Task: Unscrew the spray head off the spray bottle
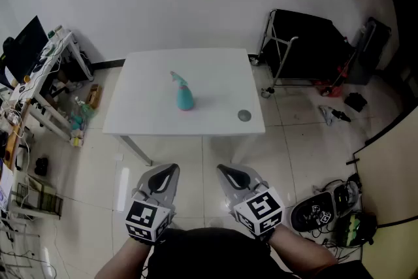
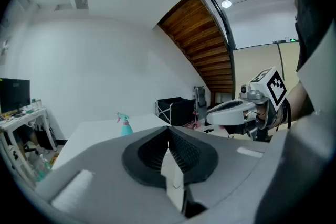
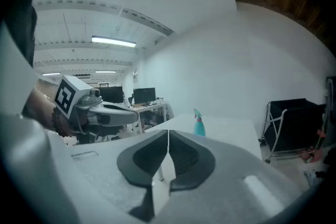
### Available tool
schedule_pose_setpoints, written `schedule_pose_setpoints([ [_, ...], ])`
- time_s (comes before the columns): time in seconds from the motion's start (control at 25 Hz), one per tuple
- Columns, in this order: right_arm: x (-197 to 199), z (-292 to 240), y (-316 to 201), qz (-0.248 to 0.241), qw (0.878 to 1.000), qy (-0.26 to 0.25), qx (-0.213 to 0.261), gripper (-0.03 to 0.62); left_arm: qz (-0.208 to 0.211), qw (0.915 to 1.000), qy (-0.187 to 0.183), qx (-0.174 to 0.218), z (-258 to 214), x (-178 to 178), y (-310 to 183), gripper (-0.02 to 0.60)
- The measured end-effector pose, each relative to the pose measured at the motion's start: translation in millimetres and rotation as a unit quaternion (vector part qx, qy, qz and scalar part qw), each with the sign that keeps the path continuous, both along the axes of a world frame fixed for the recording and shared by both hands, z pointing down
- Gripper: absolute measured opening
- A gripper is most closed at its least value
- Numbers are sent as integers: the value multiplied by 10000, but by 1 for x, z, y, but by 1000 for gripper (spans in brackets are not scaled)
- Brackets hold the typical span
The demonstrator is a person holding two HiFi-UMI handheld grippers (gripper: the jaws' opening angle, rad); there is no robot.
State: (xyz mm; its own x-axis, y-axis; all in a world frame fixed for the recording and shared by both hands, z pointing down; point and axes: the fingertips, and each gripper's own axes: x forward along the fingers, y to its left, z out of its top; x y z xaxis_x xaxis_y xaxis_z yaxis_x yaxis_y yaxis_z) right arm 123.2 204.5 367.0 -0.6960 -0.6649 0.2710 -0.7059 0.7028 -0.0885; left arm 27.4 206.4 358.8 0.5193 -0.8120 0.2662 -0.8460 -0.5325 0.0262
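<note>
Bottle [image 1: 185,96] was seen upright near the middle of the table [image 1: 215,75], spray head fitted. Left gripper [image 1: 168,171] and right gripper [image 1: 228,172] were held closed on nothing, well apart from the table.

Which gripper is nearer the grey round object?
Right. The right gripper hangs off the table, nearly in line with the grey round object; the left gripper hangs farther left.

No lettering, label, brand or number is legible anywhere; only black-and-white square markers [image 1: 145,217] show.
</note>
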Motion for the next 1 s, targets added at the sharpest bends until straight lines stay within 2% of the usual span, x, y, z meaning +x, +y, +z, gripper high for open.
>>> schedule_pose_setpoints([
  [0.2, 14, 0, -6, 79, 10000, 2, 13, -2, -35, 10000, 4, 18, 1, 6, -7, 38],
  [0.52, 19, -3, -26, 149, 9997, 181, 100, 6, -56, 9999, 99, 4, 7, 5, -41, 107],
  [0.84, -2, 2, -71, 150, 9991, 397, 32, 9, 81, 9995, 284, -134, 21, -7, -91, 109],
  [1.0, -23, 10, -101, 175, 9986, 487, -125, 9, 118, 9989, 344, -280, 33, -26, -121, 109],
])
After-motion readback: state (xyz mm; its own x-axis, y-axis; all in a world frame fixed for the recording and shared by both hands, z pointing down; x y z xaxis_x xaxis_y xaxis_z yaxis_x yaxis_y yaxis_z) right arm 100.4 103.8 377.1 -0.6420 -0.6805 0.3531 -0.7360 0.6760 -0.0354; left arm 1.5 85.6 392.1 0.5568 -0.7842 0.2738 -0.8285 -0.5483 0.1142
